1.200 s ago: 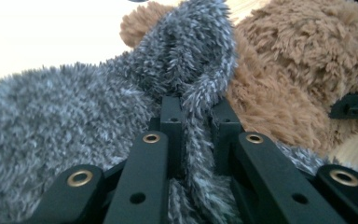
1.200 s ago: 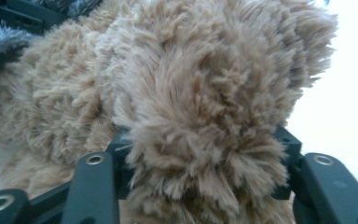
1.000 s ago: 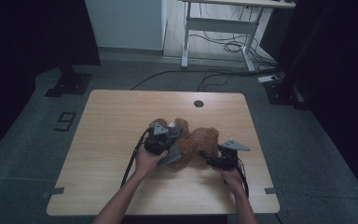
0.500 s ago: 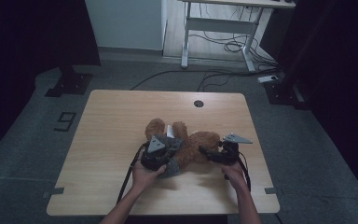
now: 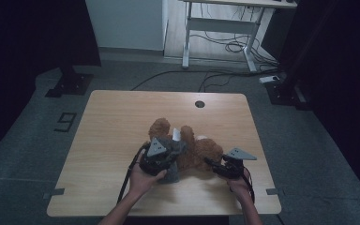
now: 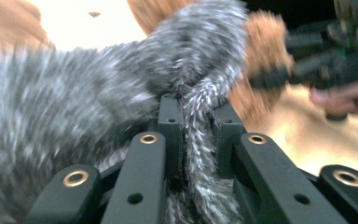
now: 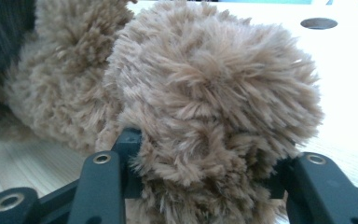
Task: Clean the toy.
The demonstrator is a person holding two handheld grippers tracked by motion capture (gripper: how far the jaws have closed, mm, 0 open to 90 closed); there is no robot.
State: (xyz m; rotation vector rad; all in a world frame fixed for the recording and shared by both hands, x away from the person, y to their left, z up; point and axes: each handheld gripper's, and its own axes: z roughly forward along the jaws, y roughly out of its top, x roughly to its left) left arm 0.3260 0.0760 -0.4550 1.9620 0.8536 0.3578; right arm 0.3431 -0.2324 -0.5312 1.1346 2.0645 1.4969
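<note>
Nearest the person, the left tool (image 5: 165,157) is clenched on a fold of grey furry cloth (image 6: 74,107); in the left gripper view the strip of grey fur is pinched flat between its jaws. The right tool (image 5: 215,166) sits to the right of it, and its jaws have just been closing around a rounded limb of the brown teddy bear (image 7: 214,93), whose fur bulges between them; it appears to be gripping that limb.

The bear (image 5: 201,152) lies on the near half of the desk (image 5: 117,117), between the two tools, its body running roughly from left-back to right-front. The grey cloth lies over the bear's left part, so the left hand is nearer the cloth and the right hand nearer the bear's free end. The coming move likely turns on pulling these two apart or sliding the cloth along the bear.

Compared with a second ago, the bear and both hands sit slightly nearer the front edge, and the left tool has lifted the cloth a little.

Beyond, a round hole (image 5: 199,103) marks the desk's far edge.
</note>
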